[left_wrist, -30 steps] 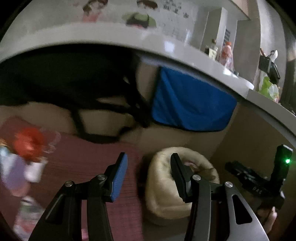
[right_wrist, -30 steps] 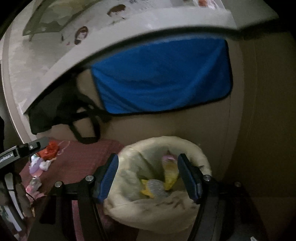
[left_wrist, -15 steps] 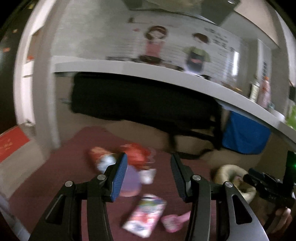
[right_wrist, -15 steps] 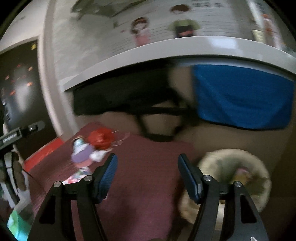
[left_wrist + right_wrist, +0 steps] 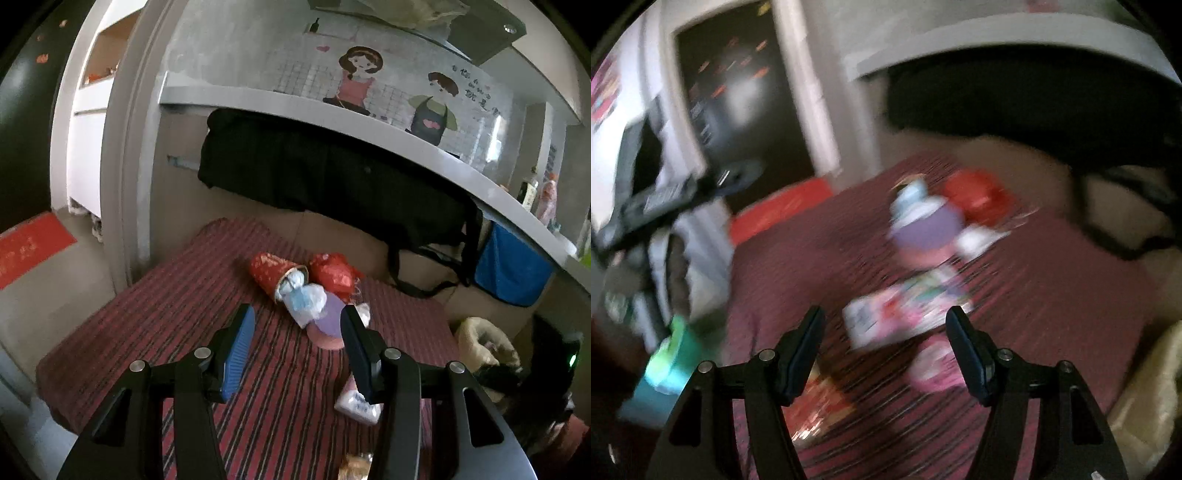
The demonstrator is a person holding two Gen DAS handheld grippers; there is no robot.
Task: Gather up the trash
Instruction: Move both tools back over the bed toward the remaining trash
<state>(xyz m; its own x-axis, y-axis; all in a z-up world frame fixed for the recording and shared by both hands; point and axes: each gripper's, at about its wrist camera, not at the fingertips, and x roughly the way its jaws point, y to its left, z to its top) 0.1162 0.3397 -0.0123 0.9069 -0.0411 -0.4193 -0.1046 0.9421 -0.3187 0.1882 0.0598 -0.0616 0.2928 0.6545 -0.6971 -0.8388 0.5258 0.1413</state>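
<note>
Trash lies on a red striped mat (image 5: pixel 177 306): a red paper cup (image 5: pixel 275 273) on its side, a crumpled red wrapper (image 5: pixel 334 271), white plastic (image 5: pixel 306 301), a purple and pink cup (image 5: pixel 330 325) and a white and pink packet (image 5: pixel 356 400). My left gripper (image 5: pixel 297 341) is open and empty, just short of the pile. My right gripper (image 5: pixel 886 343) is open and empty above a blurred white and pink packet (image 5: pixel 886 314). The purple cup (image 5: pixel 923 225) and red wrapper (image 5: pixel 975 195) lie beyond it. The cream trash bag (image 5: pixel 484 343) stands at the mat's right end.
A black bag (image 5: pixel 332 177) and a blue cloth (image 5: pixel 511 269) hang under a white counter (image 5: pixel 332 114) behind the mat. A white pillar (image 5: pixel 136 147) stands at the left. The right wrist view is motion-blurred; the cream bag (image 5: pixel 1145 398) sits at its right edge.
Both grippers have swung left, away from the cream bag and onto the trash pile on the mat. Both have stayed open and empty.
</note>
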